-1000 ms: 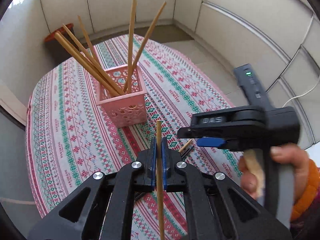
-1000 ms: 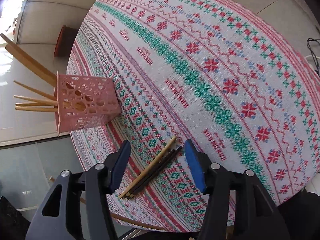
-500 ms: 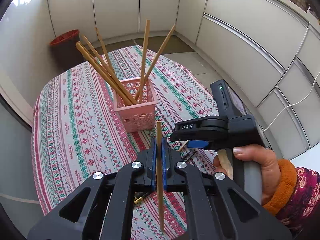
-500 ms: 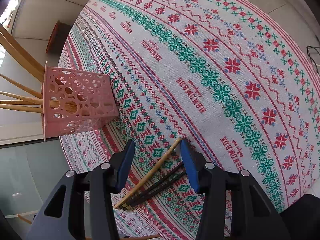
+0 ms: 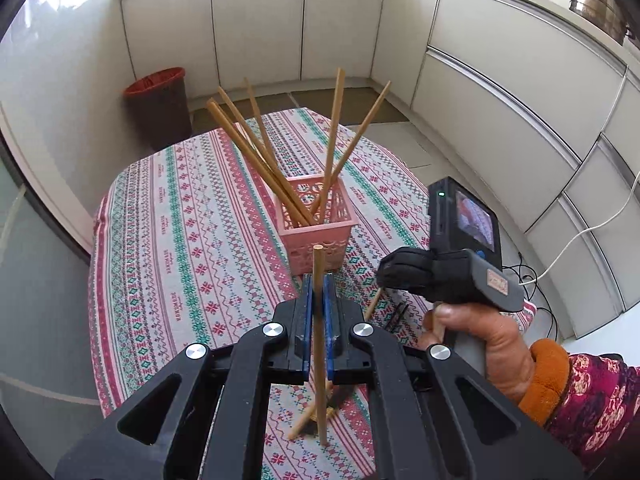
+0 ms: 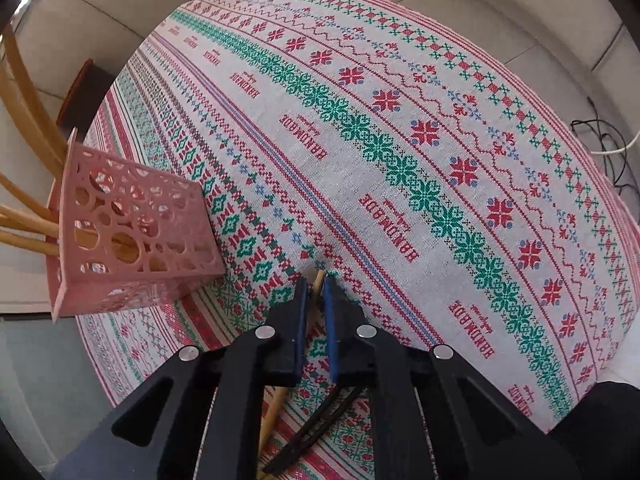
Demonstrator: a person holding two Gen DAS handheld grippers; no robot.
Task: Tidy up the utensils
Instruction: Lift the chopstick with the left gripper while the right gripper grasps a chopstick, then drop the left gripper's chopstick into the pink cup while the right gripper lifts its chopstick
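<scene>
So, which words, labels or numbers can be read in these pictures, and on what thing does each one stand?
"HANDMADE": woven many times in red along the stripes of the tablecloth; a small script line beside each is too fine to read.
Pink sticker on the right tongs: its print is too blurred to read.
Small screen of the camera on the right tongs: a picture only, no readable text.

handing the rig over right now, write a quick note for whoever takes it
Left gripper: shut on a wooden chopstick, lifted off the table.
Right gripper: jaws have just closed on another wooden chopstick lying on the tablecloth, beside dark chopsticks.
Pink basket: on the table, several chopsticks standing in it.
Left to do: put both held chopsticks in the basket, then the dark ones.
</scene>
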